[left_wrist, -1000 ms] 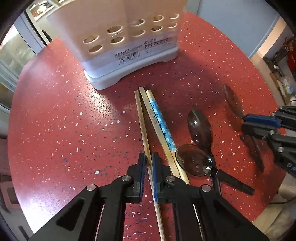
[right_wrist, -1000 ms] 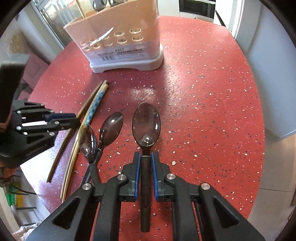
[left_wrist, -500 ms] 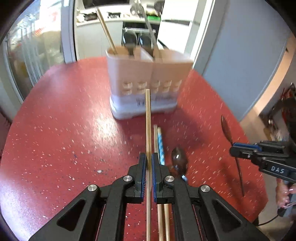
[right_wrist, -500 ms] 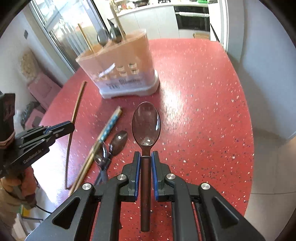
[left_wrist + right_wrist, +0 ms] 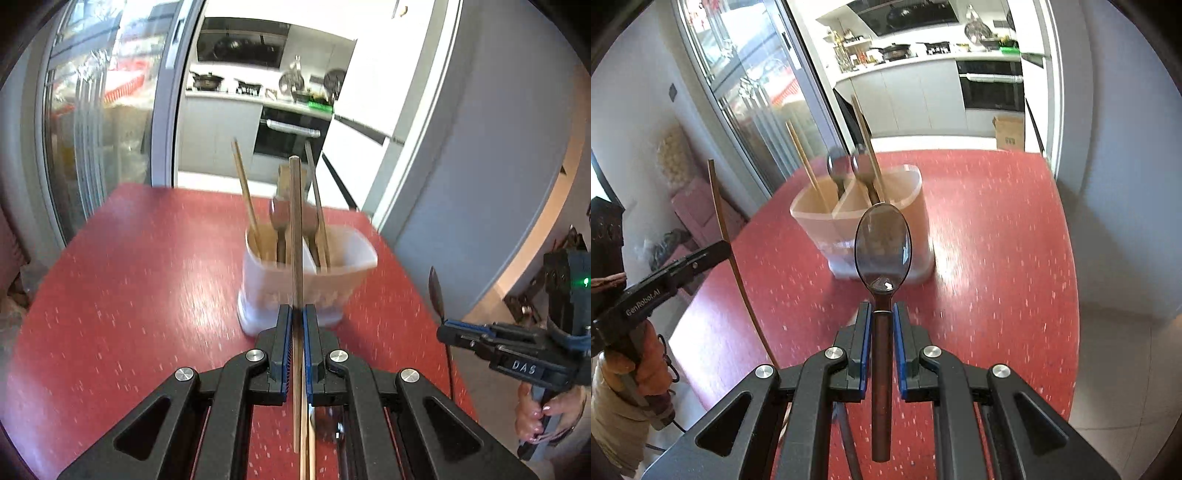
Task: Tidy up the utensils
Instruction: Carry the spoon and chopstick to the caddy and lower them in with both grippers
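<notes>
My left gripper is shut on a wooden chopstick that points up and forward, above the red table. Ahead of it stands the white utensil holder with chopsticks and dark spoons upright in its compartments. My right gripper is shut on the handle of a dark spoon, bowl forward, raised off the table in front of the utensil holder. In the right wrist view the left gripper shows at the left with its chopstick. The left wrist view shows the right gripper and its spoon edge-on.
More chopsticks and a spoon lie on the table under my left gripper, partly hidden. A grey wall stands right of the table. A glass door and a kitchen lie behind. A person's hand grips the left tool.
Both grippers have risen off the table with their utensils. The left one has tilted up, so the holder's top and the kitchen now show. The other chopsticks and spoons stay below.
</notes>
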Action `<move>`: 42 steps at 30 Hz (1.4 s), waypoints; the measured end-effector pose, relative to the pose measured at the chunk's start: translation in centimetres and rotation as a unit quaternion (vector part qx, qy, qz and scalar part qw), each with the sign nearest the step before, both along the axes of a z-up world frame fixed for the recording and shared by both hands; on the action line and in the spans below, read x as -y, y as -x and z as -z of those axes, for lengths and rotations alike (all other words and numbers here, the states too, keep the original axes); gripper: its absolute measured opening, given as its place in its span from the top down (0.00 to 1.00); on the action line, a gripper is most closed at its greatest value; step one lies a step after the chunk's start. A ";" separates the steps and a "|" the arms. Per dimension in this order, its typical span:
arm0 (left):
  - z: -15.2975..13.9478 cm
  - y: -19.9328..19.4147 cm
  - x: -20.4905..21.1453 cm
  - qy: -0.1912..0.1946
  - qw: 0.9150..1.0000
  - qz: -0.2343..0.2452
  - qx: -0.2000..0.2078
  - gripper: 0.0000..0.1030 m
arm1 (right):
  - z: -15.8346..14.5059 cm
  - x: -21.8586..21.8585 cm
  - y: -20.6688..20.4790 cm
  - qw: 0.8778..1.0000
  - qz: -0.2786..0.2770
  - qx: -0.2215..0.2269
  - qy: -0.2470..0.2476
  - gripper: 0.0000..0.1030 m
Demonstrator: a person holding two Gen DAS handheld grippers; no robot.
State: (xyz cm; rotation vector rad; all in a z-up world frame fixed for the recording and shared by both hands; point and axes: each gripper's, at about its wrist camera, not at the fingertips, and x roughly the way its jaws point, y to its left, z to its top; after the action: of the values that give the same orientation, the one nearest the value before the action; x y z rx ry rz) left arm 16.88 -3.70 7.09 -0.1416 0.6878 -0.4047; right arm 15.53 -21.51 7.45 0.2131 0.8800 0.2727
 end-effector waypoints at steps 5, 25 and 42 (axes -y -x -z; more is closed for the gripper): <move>-3.4 -2.2 -0.6 0.017 0.999 -0.006 0.030 0.67 | -2.5 -0.1 -2.1 1.000 -0.002 0.025 0.001 0.88; -5.2 -13.8 -0.1 0.031 0.996 -0.056 0.070 0.67 | -5.1 -2.7 -15.1 0.990 0.021 0.137 0.009 0.88; 1.2 -13.5 1.7 -0.028 0.996 -0.058 0.063 0.67 | 1.9 -6.4 -15.6 0.975 -0.019 0.192 0.113 0.88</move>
State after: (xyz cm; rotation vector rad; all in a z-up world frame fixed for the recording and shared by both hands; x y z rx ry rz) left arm 30.34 -5.37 5.87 -0.1012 0.5630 -0.2804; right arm 31.16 -15.14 5.52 -0.0684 0.5243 0.2363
